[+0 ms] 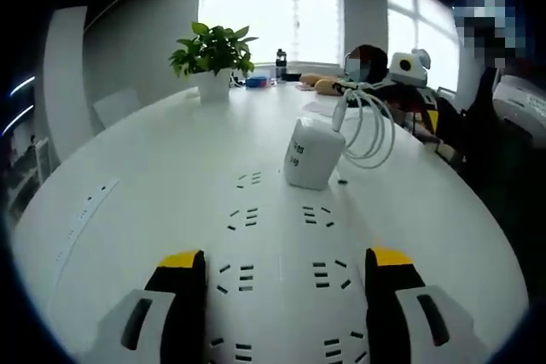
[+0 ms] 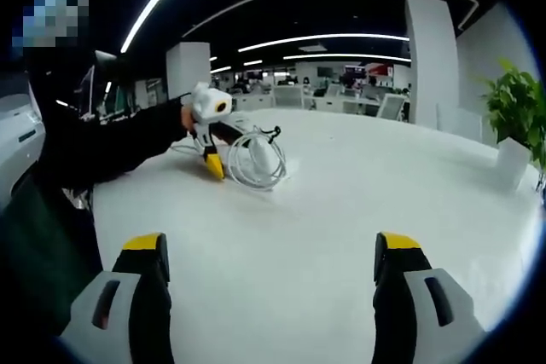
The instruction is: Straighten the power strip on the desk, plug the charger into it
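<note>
The white power strip (image 1: pixel 281 240) runs away from me in the left gripper view, its rows of sockets lying under and between my left gripper's (image 1: pixel 286 263) open jaws. At its far end stands the white charger (image 1: pixel 311 155); its prongs are hidden. Its white cable (image 1: pixel 368 130) loops in a coil to the right. Beyond the coil my right gripper (image 1: pixel 409 67) faces back this way. In the right gripper view my right gripper (image 2: pixel 271 246) is open over bare table with nothing between its jaws. Across from it, my left gripper (image 2: pixel 213 164) points down beside the cable coil (image 2: pixel 256 159).
A potted plant (image 1: pixel 212 61) stands at the back of the white table (image 1: pixel 153 159), with a bottle (image 1: pixel 281 64) and small items near it. A flat slotted panel (image 1: pixel 90 206) lies at the table's left. A person's dark sleeve (image 2: pixel 111 147) reaches in. Office chairs and pillars stand beyond.
</note>
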`<state>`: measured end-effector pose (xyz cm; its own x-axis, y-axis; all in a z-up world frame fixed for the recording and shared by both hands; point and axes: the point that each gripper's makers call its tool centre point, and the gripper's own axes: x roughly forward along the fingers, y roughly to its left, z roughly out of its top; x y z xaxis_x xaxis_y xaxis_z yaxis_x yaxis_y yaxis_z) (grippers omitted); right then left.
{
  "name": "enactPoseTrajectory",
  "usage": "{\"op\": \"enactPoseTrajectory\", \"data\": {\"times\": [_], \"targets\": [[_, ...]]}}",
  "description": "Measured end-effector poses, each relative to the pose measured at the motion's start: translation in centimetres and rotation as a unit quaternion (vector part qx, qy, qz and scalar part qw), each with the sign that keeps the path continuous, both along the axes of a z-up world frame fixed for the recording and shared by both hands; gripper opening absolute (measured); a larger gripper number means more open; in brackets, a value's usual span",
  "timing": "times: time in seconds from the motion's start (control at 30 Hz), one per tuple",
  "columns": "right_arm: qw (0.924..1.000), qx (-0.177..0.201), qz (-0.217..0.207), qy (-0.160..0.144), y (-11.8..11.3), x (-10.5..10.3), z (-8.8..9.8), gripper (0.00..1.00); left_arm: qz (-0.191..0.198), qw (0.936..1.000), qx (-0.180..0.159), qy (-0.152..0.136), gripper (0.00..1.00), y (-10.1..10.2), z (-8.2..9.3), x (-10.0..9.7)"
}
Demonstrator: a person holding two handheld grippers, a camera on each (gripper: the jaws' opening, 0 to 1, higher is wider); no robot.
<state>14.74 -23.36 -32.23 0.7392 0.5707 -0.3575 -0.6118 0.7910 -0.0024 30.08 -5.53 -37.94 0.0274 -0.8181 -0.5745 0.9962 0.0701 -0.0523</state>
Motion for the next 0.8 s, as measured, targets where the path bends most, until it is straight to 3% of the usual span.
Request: {"op": "enactPoseTrajectory", "data": {"times": [0.8], "targets": [[1.0000,-0.003,0.005,-0.002,0.8,-0.7,0.2,0.98,0.003,1.0000,-0.005,0.002,0.77,1.4,0.2,-2.2]]}}
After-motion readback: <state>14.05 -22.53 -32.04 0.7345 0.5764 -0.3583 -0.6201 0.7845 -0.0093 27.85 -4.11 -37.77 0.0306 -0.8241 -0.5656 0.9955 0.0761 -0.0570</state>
